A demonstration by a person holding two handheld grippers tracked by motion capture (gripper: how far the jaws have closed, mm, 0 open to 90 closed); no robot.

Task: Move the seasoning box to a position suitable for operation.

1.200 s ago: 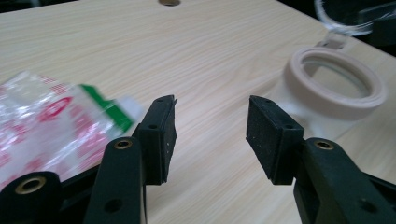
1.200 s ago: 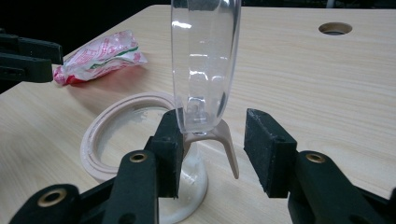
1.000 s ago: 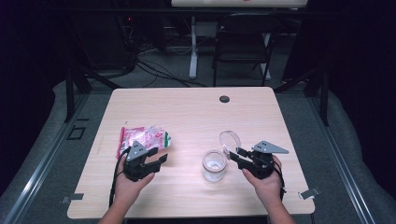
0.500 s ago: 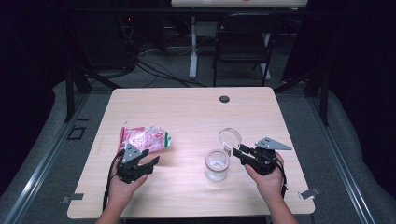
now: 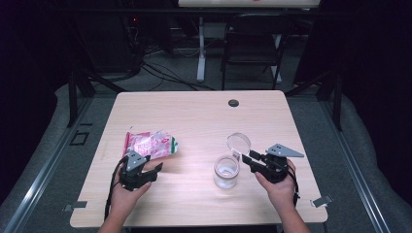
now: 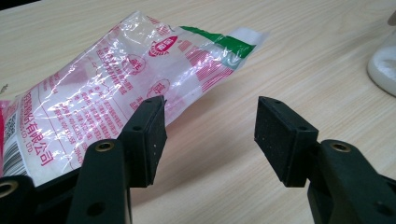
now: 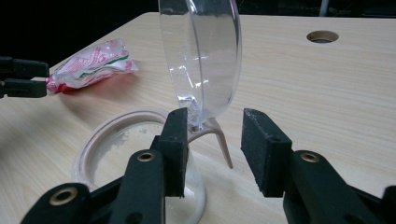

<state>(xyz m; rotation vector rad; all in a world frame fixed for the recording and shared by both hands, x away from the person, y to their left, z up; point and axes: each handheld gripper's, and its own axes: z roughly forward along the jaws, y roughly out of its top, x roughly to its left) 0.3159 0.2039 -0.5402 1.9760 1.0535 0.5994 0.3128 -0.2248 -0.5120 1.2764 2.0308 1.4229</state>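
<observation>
The left tool [image 6: 210,140] has just been opening and is held apart, nothing between its jaws, just beside the bag [image 6: 116,88] lying on the table [image 5: 204,116]. The right tool [image 7: 215,144] has also been opening, its jaws spread at the jar [image 5: 226,171] lid's [image 7: 201,56] hinge.

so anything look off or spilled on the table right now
Nothing is spilled. The jar stands upright with its clear hinged lid flipped open, white powder inside. The plastic packet lies flat and crumpled on the table, which looks normal for a bag.
</observation>
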